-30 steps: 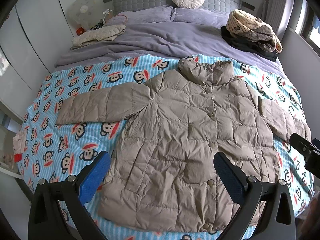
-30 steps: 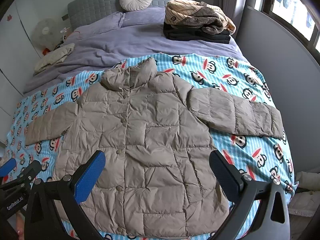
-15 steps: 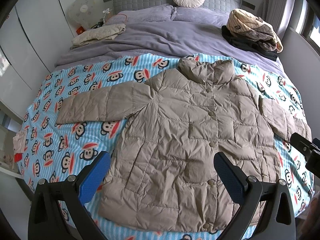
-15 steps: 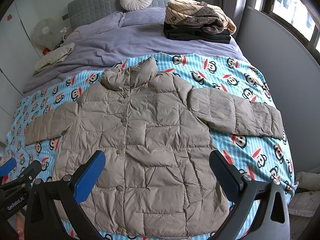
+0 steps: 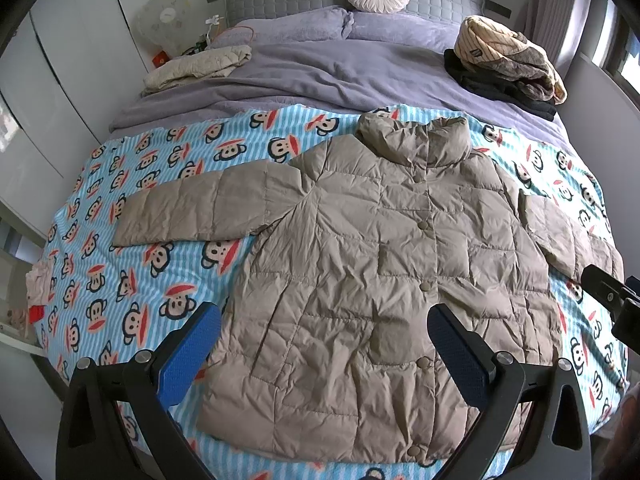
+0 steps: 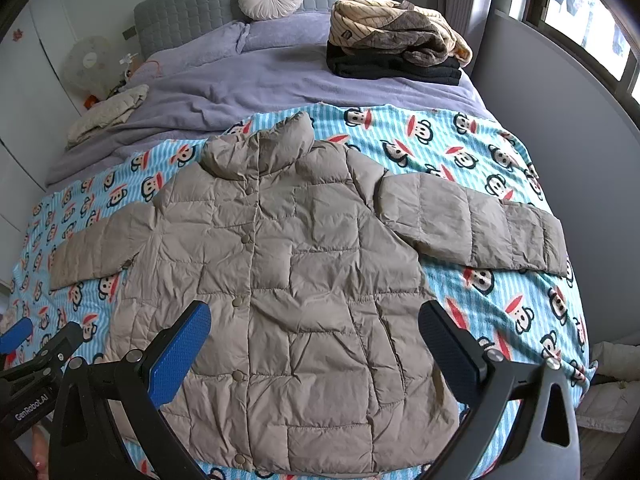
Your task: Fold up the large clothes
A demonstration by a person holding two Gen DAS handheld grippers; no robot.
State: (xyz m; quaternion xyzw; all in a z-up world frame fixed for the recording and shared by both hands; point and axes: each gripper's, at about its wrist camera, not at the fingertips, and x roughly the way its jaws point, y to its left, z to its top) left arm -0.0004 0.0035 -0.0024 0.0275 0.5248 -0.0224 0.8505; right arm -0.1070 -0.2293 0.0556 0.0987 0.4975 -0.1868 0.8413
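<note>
Jacket (image 5: pixel 360 264) padding is lying flat and face up on the monkey-print blanket (image 5: pixel 132 280) covering the near half of the bed, buttoned, collar toward the headboard, both sleeves spreading out sideways. The left gripper (image 5: pixel 324 344) is hovering above the jacket's lower hem, its fingers (image 5: pixel 188 352) standing wide apart and gripping nothing. The right gripper (image 6: pixel 316 344) is hanging likewise over the hem, spread wide and empty. Folded clothes (image 6: pixel 392 48) are sitting near the pillows.

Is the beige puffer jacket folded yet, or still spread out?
Spread out. The jacket lies flat, front up, on the monkey-print blanket, both sleeves extended sideways, buttons showing.
</note>
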